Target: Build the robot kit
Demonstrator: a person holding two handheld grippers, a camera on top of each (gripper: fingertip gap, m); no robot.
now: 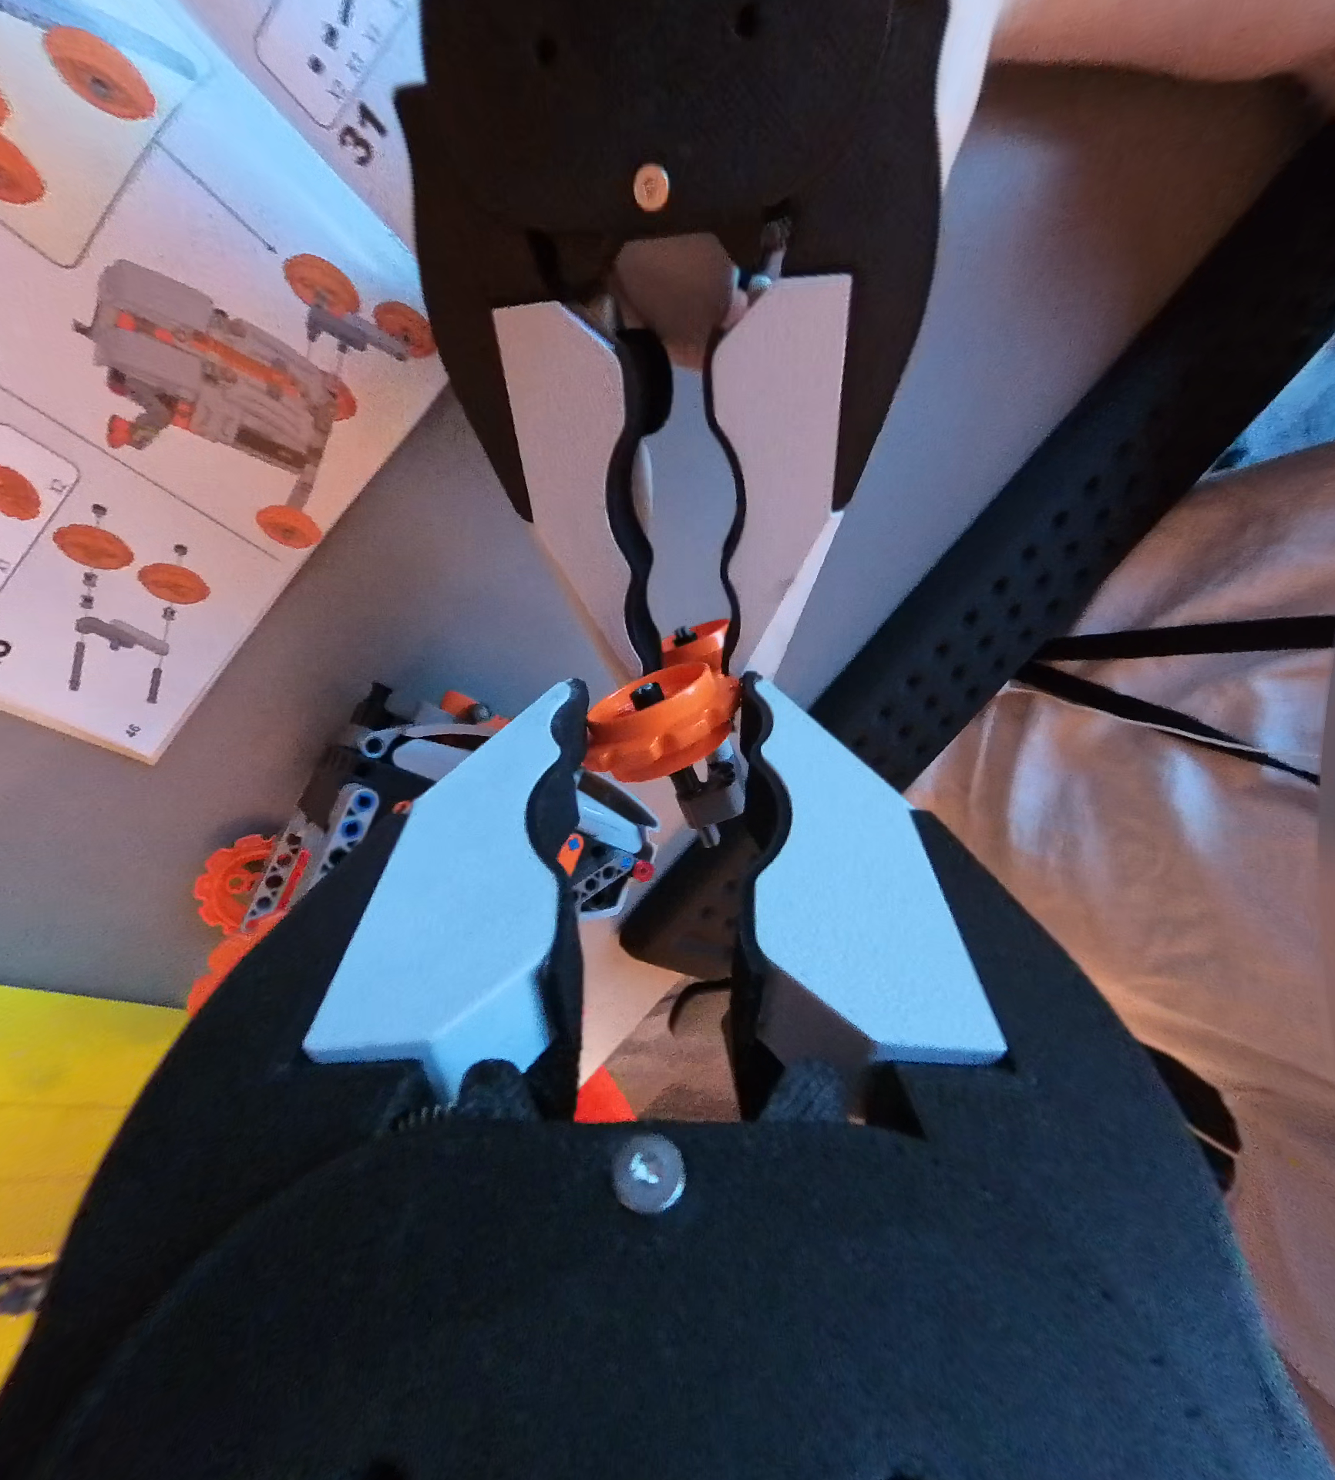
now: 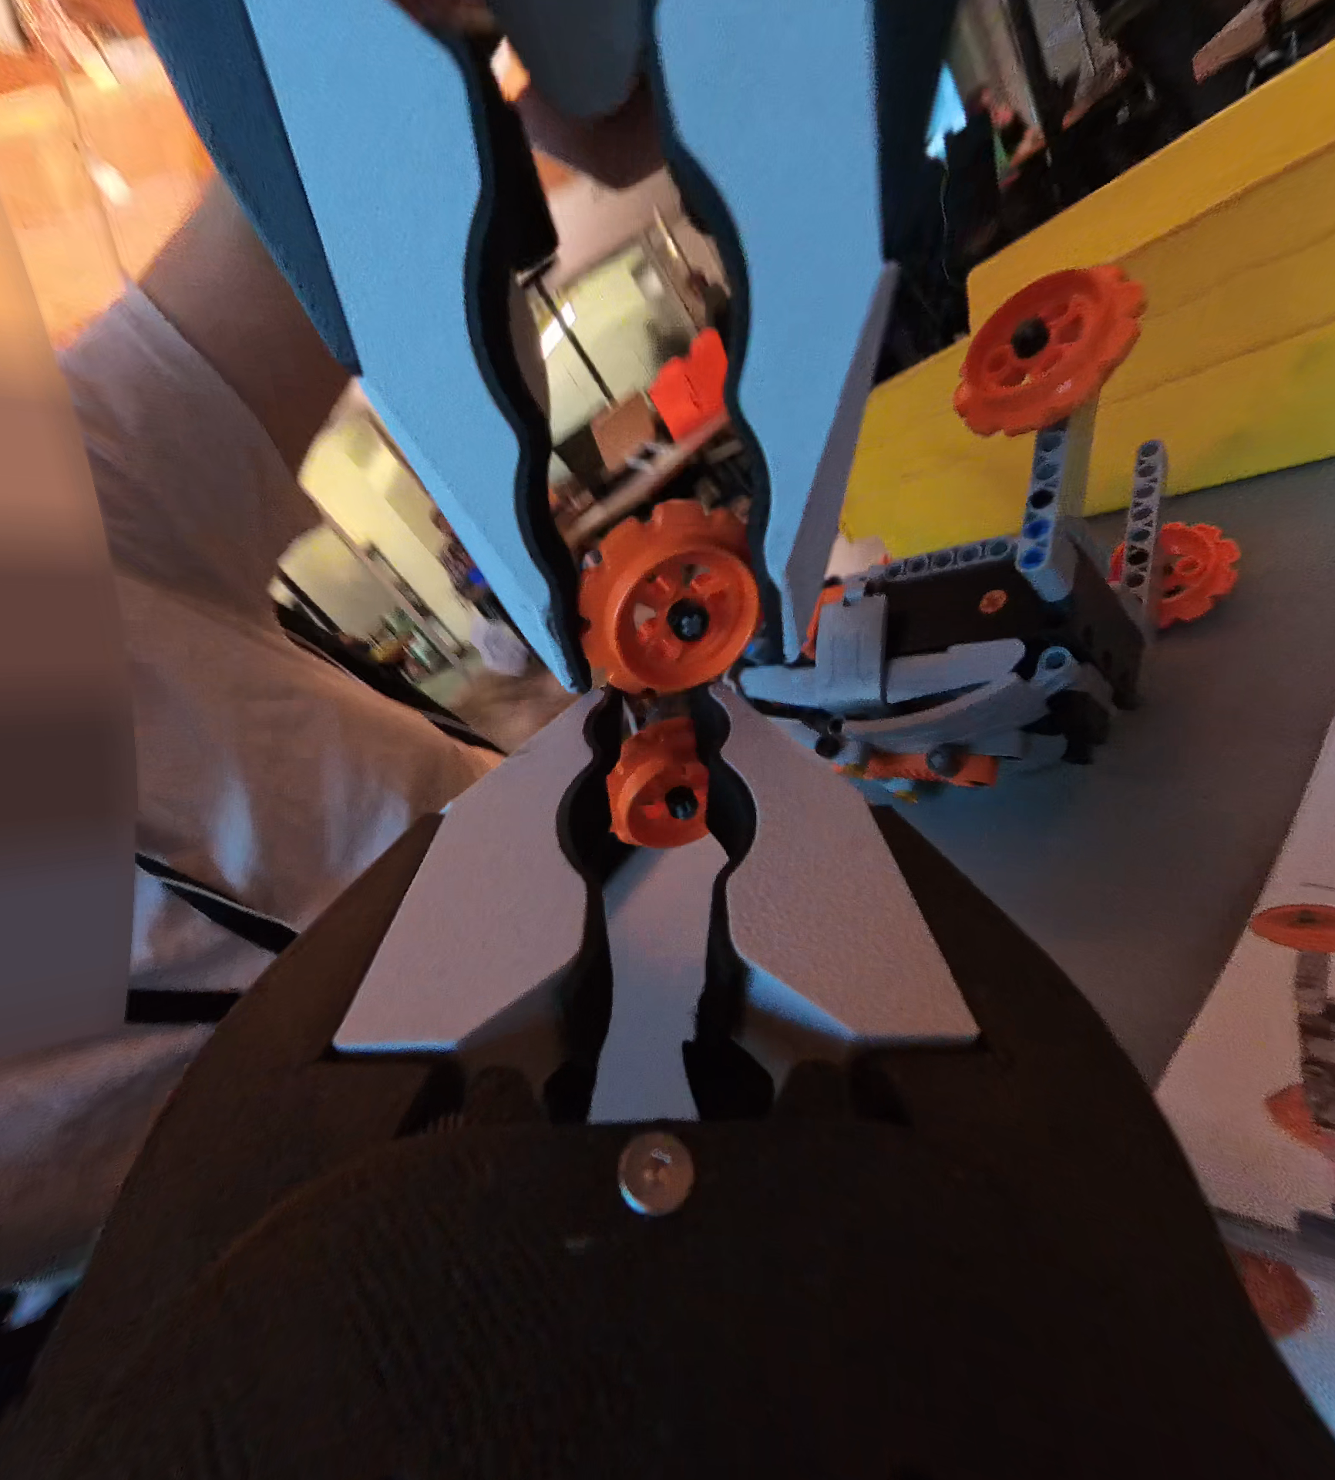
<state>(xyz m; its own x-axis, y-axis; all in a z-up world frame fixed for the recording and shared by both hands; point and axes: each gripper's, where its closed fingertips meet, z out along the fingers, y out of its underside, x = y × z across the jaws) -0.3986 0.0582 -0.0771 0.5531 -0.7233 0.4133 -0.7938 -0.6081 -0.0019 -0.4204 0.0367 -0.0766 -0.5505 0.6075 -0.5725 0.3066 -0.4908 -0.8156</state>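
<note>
Two toothed orange wheels (image 1: 660, 721) on one small axle, each pinched by a facing tool (image 1: 663, 705).

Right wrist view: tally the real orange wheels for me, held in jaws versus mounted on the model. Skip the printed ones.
Held in jaws: 2 (far wheel, near wheel)
On the model: 2 (raised wheel, low wheel)
Total: 4

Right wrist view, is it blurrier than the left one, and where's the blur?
Right wrist view: yes, softer overall, the instruction booklet at right smeared, room behind unfocused; the orange toothed plastic wheel is fairly sharp. Left wrist view: the same wheel is crisp, the booklet only mildly soft; edges bend from the wide lens.
</note>
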